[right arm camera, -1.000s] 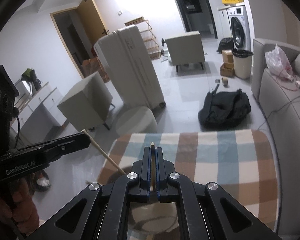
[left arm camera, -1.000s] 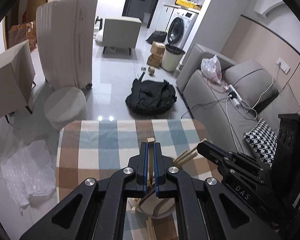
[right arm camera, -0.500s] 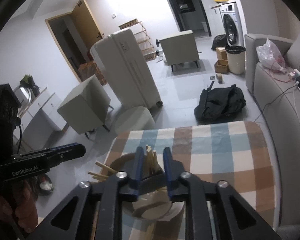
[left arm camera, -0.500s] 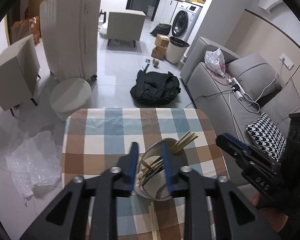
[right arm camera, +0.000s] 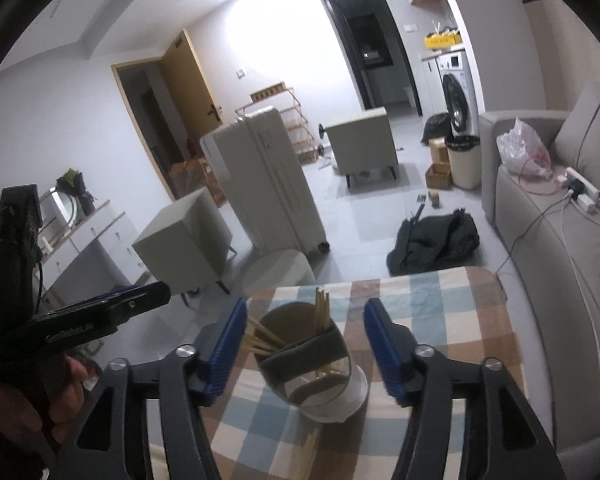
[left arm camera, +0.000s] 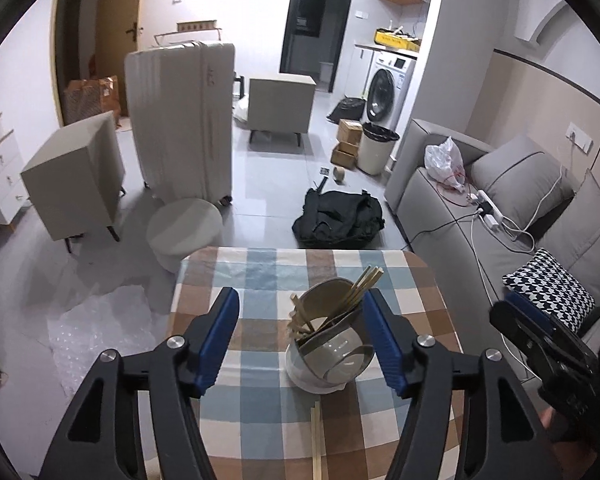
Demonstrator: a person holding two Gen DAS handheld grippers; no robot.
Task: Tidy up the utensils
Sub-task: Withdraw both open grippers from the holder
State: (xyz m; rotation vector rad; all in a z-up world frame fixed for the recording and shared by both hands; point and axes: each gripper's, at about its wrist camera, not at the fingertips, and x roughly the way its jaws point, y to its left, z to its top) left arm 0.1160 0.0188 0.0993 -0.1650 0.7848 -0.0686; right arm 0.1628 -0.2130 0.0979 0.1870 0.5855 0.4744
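left gripper jaws spread, right gripper likewise

Checked blue-brown tablecloth; white holder; black bag.

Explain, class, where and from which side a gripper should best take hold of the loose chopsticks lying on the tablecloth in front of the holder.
Probably grip the loose chopsticks mid-length, from above, jaws closing across their thin width. They lie flat on the checked tablecloth, pointing toward the holder, so a side approach offers no edge.

Holder: pale, divided, upright on checked cloth | chopsticks: wooden, leaning inside | loose pair: flat, near side
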